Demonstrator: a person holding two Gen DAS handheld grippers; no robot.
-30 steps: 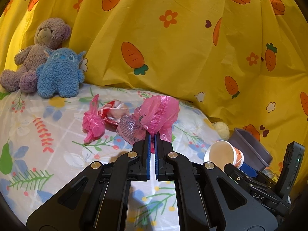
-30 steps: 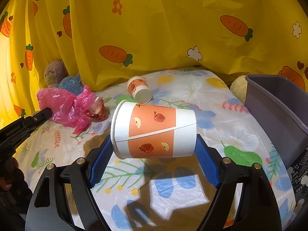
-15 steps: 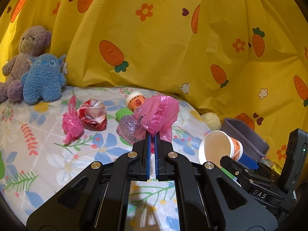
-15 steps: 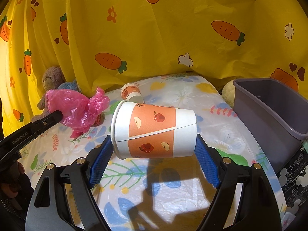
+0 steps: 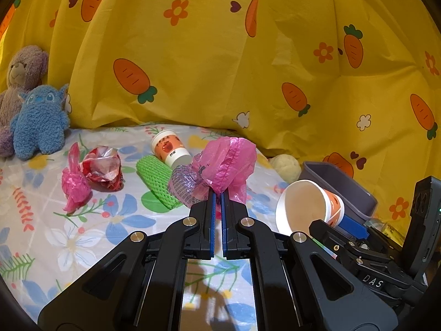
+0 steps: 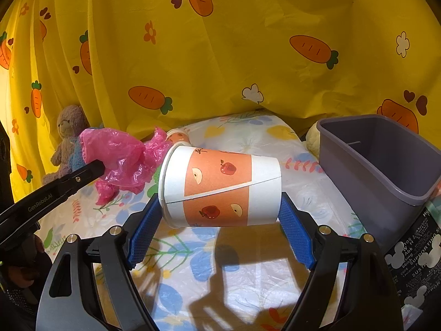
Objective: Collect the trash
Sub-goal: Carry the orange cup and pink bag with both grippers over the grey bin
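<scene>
Blue-padded fingers of the right gripper (image 6: 220, 215) clamp a paper cup (image 6: 220, 187) lengthwise, one pad against its rim and one against its base, so it lies on its side above the flowered table cover (image 6: 248, 281). The cup is white with an orange band of apples. Held only at its ends, it could pivot or pop free if the grip loosens, and paper this thin may buckle if the squeeze tightens.

To its left, the left gripper (image 5: 217, 195) has its fingers pressed together on a fold of a crumpled pink plastic bag (image 5: 228, 162), which hangs lifted above the table. That pinch catches just a small edge of slippery film, so the bag could slide out, and its loose tail might drag across trash lying below it.

To the right stands a grey plastic bin (image 6: 386, 171), open and near the cup, probably where both items belong. Its near wall rises between the cup and the opening, so a low carry could knock the rim or tip the bin.

Farther back on the table, more trash waits: a green foam net sleeve (image 5: 157, 182), a purple printed wrapper (image 5: 184, 184), a second paper cup (image 5: 171, 150) on its side, a red and silver foil wrapper (image 5: 103, 167) and a knotted pink bag (image 5: 74, 184).

Behind these, a blue plush toy (image 5: 38, 129) and a mauve teddy bear (image 5: 19, 82) lean on a yellow carrot-print curtain (image 5: 220, 55). Neither toy looks like trash.
</scene>
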